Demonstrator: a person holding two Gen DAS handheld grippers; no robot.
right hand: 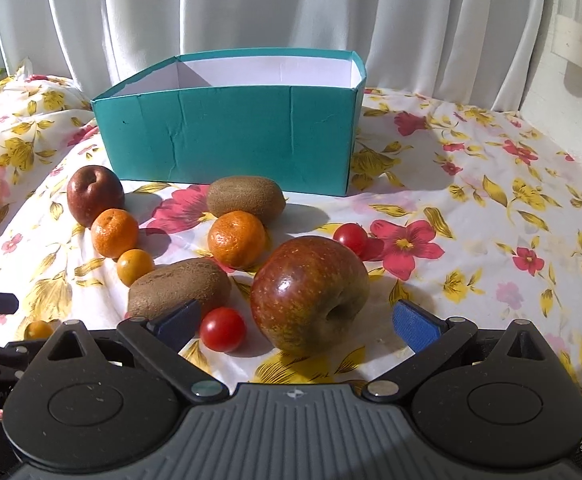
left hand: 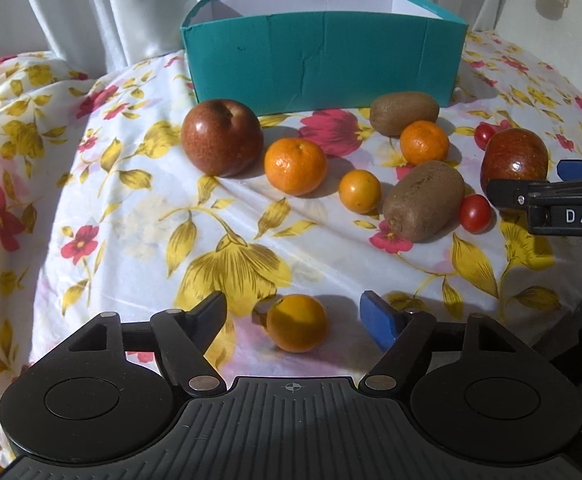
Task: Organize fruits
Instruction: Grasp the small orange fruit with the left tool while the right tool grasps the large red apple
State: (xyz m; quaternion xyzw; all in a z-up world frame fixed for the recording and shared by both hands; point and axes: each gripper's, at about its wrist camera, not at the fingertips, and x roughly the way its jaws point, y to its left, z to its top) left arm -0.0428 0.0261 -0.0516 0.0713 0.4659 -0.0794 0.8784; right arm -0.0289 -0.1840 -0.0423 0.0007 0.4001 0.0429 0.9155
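Observation:
A teal open box [left hand: 323, 60] [right hand: 231, 136] stands at the back of the floral cloth. In front of it lie fruits: two red apples [left hand: 222, 136] [right hand: 310, 292], two kiwis [left hand: 423, 206] [right hand: 245, 199], two mandarins [left hand: 295, 166] [right hand: 236, 239], small yellow fruits [left hand: 360, 191] and cherry tomatoes [left hand: 476, 213] [right hand: 223, 329]. My left gripper [left hand: 296, 316] is open around a small orange-yellow fruit [left hand: 297, 322], not touching it. My right gripper [right hand: 297, 322] is open, its fingers either side of the near apple and tomato; it also shows in the left wrist view [left hand: 551, 196].
The fruits lie on a wrinkled floral cloth [left hand: 111, 220] [right hand: 471, 220] over a rounded table. White curtains [right hand: 251, 8] hang behind the box. A wall [right hand: 571, 60] is at the right.

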